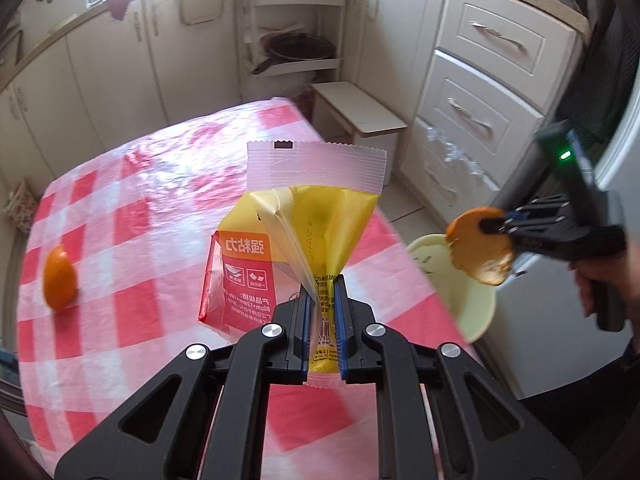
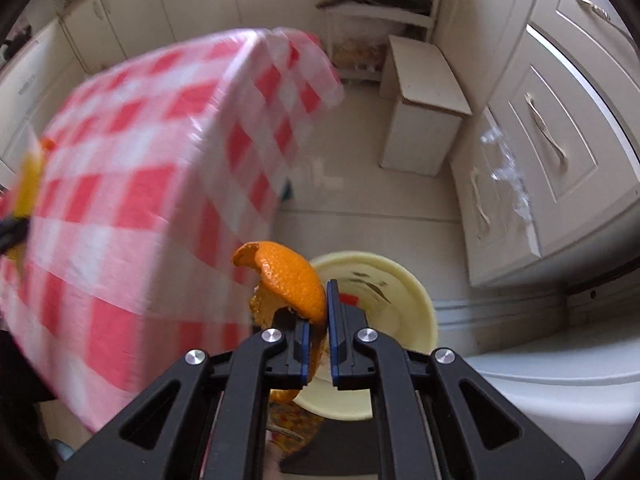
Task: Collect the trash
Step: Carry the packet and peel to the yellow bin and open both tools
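Observation:
My left gripper [image 1: 323, 292] is shut on a yellow and clear plastic wrapper [image 1: 320, 208] and holds it above the table with the red-and-white checked cloth [image 1: 132, 208]. A red packet [image 1: 240, 280] lies on the cloth under the wrapper. A whole orange [image 1: 59, 278] rests at the table's left. My right gripper [image 2: 318, 312] is shut on a piece of orange peel [image 2: 288, 276]; it also shows in the left wrist view [image 1: 480, 246]. The peel hangs over a pale yellow bin [image 2: 404, 300] that stands on the floor beside the table, also in the left wrist view [image 1: 472, 300].
White kitchen cabinets and drawers [image 1: 480, 92] run along the right and back. A small white stool [image 2: 428, 108] stands on the floor beyond the table. A corner shelf with a pan [image 1: 298, 46] is at the back. A white appliance [image 2: 560, 400] stands next to the bin.

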A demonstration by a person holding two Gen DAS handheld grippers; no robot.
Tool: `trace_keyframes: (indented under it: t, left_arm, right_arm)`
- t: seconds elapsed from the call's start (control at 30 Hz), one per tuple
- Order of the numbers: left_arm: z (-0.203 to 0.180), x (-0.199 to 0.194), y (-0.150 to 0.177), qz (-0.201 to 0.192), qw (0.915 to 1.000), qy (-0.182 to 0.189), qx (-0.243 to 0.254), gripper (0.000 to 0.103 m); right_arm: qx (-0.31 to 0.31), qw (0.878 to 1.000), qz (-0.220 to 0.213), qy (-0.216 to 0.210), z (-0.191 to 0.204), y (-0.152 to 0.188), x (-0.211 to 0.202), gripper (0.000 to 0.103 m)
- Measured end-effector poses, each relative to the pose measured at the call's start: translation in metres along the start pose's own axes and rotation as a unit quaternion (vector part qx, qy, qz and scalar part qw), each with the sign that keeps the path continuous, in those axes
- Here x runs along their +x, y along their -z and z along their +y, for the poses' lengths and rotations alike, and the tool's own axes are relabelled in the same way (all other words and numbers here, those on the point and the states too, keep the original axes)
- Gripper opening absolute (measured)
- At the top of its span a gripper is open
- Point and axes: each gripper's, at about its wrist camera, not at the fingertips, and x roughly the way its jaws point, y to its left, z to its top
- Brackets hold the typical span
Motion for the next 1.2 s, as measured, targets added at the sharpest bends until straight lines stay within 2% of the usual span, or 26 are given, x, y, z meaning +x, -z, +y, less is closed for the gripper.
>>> trace_keyframes:
  t: [0.1, 0.23, 0.37, 0.47, 0.5, 0.53, 0.63, 0.77, 0.83, 0.9, 0.97, 1.07, 1.2]
  left_arm:
    - [-0.032, 0.011, -0.006, 0.006, 0.9997, 0.025, 0.005, 0.01]
    - [-0.08, 0.036, -0.013, 0.025, 0.9977, 0.063, 0.004, 0.01]
    - [-0.119, 0.068, -0.016, 0.06, 0.9939, 0.092, -0.013, 0.01]
    - [-0.144, 0.095, -0.017, 0.094, 0.9893, 0.109, -0.027, 0.011]
    - [-0.151, 0.103, -0.017, 0.103, 0.9879, 0.112, -0.032, 0.017]
    - [-0.158, 0.114, -0.018, 0.117, 0.9853, 0.117, -0.042, 0.03]
    - [-0.171, 0.143, -0.019, 0.151, 0.9786, 0.126, -0.061, 0.045]
    - [-0.172, 0.153, -0.022, 0.157, 0.9779, 0.119, -0.07, 0.051]
    - [-0.169, 0.15, -0.023, 0.154, 0.9784, 0.121, -0.068, 0.06]
    - [-0.164, 0.148, -0.025, 0.155, 0.9782, 0.122, -0.066, 0.063]
    - [-0.159, 0.145, -0.03, 0.156, 0.9769, 0.128, -0.069, 0.064]
    - [-0.159, 0.149, -0.031, 0.173, 0.9724, 0.142, -0.066, 0.074]
    - [-0.159, 0.157, -0.028, 0.186, 0.9695, 0.141, -0.076, 0.075]
  right_arm:
    - [0.025, 1.0, -0.002, 0.001, -0.017, 0.004, 0.0, 0.031]
    - [0.079, 0.996, -0.045, -0.024, -0.043, 0.0, -0.025, 0.049]
    - [0.128, 0.986, -0.099, -0.051, -0.063, -0.004, -0.051, 0.052]
    - [0.158, 0.975, -0.149, -0.048, -0.075, -0.004, -0.075, 0.06]
    - [0.165, 0.972, -0.163, -0.05, -0.078, -0.004, -0.082, 0.061]
    - [0.17, 0.968, -0.175, -0.053, -0.08, -0.005, -0.088, 0.061]
    - [0.181, 0.962, -0.194, -0.06, -0.084, -0.009, -0.098, 0.064]
    - [0.183, 0.959, -0.204, -0.072, -0.084, -0.015, -0.103, 0.064]
    - [0.18, 0.959, -0.206, -0.076, -0.081, -0.017, -0.105, 0.064]
    - [0.177, 0.959, -0.208, -0.078, -0.077, -0.017, -0.107, 0.065]
    - [0.172, 0.959, -0.21, -0.081, -0.073, -0.019, -0.108, 0.065]
    - [0.168, 0.959, -0.212, -0.083, -0.07, -0.018, -0.109, 0.065]
    - [0.171, 0.958, -0.213, -0.09, -0.069, -0.019, -0.109, 0.066]
